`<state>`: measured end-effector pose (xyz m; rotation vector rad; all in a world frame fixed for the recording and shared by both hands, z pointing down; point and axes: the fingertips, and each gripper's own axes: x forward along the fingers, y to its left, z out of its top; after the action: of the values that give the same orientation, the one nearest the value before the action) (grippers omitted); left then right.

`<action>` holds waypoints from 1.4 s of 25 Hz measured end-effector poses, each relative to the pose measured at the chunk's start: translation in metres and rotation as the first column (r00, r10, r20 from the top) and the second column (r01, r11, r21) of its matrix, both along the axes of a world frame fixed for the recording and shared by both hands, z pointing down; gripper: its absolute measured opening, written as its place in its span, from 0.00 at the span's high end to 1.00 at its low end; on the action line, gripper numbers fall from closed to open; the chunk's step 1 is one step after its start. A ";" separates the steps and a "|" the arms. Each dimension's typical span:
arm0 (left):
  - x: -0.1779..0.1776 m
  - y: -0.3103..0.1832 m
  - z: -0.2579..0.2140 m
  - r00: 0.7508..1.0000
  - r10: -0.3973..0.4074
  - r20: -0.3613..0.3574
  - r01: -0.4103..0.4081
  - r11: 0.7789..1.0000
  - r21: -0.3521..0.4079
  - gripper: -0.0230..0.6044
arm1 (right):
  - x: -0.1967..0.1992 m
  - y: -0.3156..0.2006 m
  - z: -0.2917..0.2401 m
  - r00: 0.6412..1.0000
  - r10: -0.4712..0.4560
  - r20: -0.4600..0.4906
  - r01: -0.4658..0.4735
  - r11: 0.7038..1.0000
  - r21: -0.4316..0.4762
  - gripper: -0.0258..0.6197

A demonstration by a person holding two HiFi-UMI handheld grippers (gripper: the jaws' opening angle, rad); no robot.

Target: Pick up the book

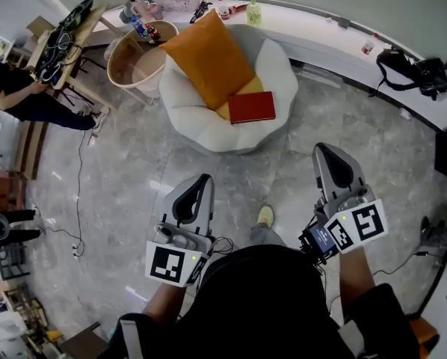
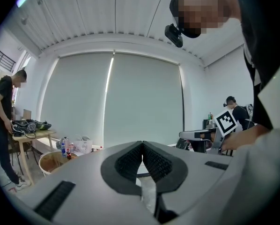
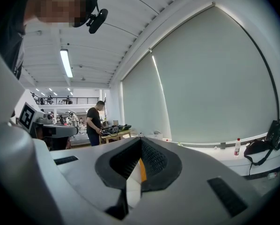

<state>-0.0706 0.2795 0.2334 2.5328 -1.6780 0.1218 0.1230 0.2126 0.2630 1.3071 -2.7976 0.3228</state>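
Red book (image 1: 252, 107) lies on the chair (image 1: 277, 64), well beyond the right gripper (image 1: 330, 149).

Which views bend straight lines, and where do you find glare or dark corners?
Head view: mild bending, the counter curves, the book is sharp, light is even. Left gripper view: strong fisheye, black corners, the ceiling seams bow. Right gripper view: same black fisheye rim; the lamp glares white.
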 end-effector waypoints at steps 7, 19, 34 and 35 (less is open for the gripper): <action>0.005 0.000 0.000 1.000 0.000 0.020 0.001 1.000 -0.014 0.94 | 0.008 -0.002 -0.001 1.000 0.010 0.022 -0.010 1.000 0.000 0.94; 0.027 0.006 -0.009 0.997 0.055 0.054 -0.055 0.998 0.006 0.94 | 0.028 0.012 -0.007 0.997 0.047 0.058 -0.047 0.999 0.008 0.94; 0.030 0.002 -0.008 0.996 0.084 0.038 -0.085 0.996 0.010 0.94 | 0.027 0.010 -0.016 0.997 0.058 0.051 -0.060 0.998 0.036 0.94; 0.031 0.000 -0.011 0.996 0.088 0.030 -0.089 0.996 0.028 0.94 | 0.027 0.008 -0.015 0.997 0.059 0.048 -0.060 0.998 0.033 0.94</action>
<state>-0.0395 0.2791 0.2225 2.6398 -1.5887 0.1423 0.1499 0.2211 0.2483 1.4104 -2.8189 0.3129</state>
